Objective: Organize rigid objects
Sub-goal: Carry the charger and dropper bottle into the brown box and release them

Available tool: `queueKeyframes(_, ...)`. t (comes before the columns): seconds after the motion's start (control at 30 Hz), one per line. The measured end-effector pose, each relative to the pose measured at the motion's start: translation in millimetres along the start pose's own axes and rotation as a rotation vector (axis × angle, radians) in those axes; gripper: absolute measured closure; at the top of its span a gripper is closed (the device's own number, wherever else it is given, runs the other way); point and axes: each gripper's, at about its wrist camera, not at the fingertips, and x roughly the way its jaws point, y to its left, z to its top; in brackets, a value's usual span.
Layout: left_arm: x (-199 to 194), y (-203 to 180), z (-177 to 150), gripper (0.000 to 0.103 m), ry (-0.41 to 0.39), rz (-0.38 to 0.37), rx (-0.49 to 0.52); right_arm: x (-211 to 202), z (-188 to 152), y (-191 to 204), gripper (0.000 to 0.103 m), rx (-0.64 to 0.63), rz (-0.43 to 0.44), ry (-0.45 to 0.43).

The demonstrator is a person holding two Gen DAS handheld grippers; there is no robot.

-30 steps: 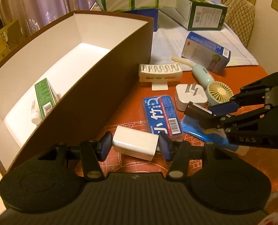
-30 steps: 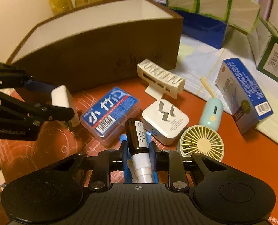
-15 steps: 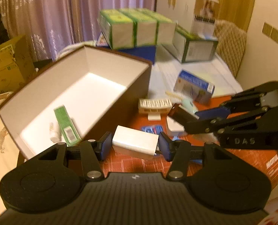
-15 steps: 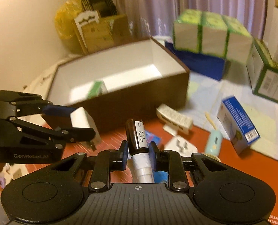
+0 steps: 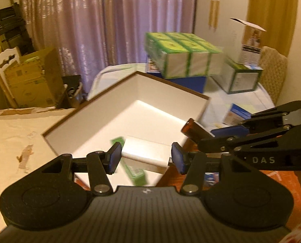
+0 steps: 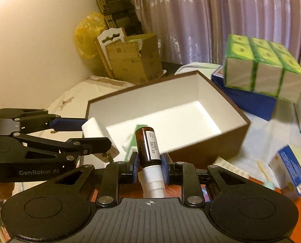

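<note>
The left gripper (image 5: 146,158) has its jaws part-way apart and clamped on a white rectangular block (image 5: 148,151), blue pads pressing its two ends, and it holds the block in the air over the near end of the open brown box (image 5: 170,88), above a green carton (image 5: 134,170) lying on the white floor inside. The right gripper (image 6: 149,166) has its jaws drawn narrow around an amber glass bottle (image 6: 147,143) with a white cap, gripped just below the label, held up beside the box's near wall.
</note>
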Motion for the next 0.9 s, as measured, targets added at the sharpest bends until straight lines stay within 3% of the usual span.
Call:
queueKeyframes(0.37,42.5,68.6,11.1,0.053,0.046,0.054,-0.016,68.0,33.6,14.3,0.082,0.041,-0.048,0.025)
queueKeyframes(0.9,117.8,119.7,11.7,0.053,0.170,0.024,-0.008,148.6,44.9,-7.8,0.082,0.139,-0.151,0.123)
